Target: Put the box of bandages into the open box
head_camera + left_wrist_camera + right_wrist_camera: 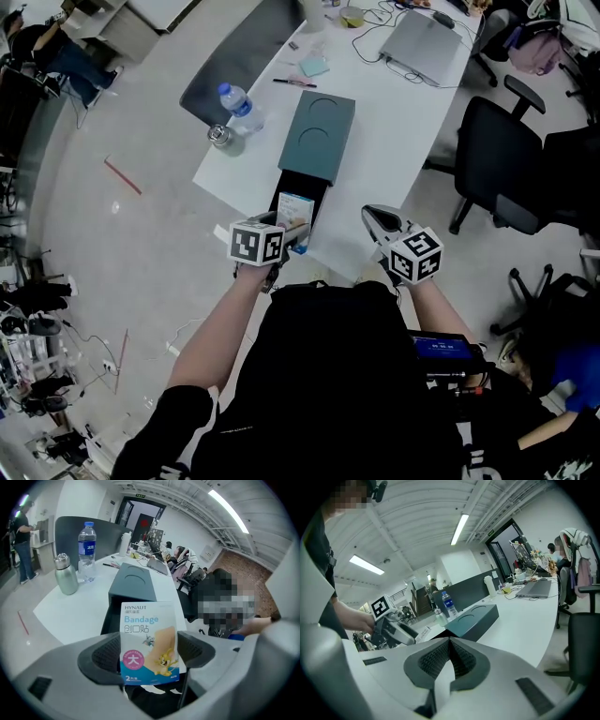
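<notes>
**Head view:** A smooth white table carries a matte teal rectangular cover stamped with round rings. A black open box slides out from the cover's near end. The left gripper holds a small white cardboard bandage box directly above that black opening. To the far left stand a clear plastic water bottle with a blue cap and a brushed steel flask. The right gripper hovers at the near right, above the table edge and well apart from the box.

**Left gripper view:** The left gripper is clamped on the bandage box. Its ribbed dark pads press both side edges. The box stands upright, glossy, with a blue band and a cartoon cat and mouse. Behind it lie the black open box and the teal cover.

**Right gripper view:** The right gripper is clenched, its ribbed grey pads meeting with nothing between them. Beyond it, the teal cover lies on the table, and the left gripper shows at the left.
</notes>
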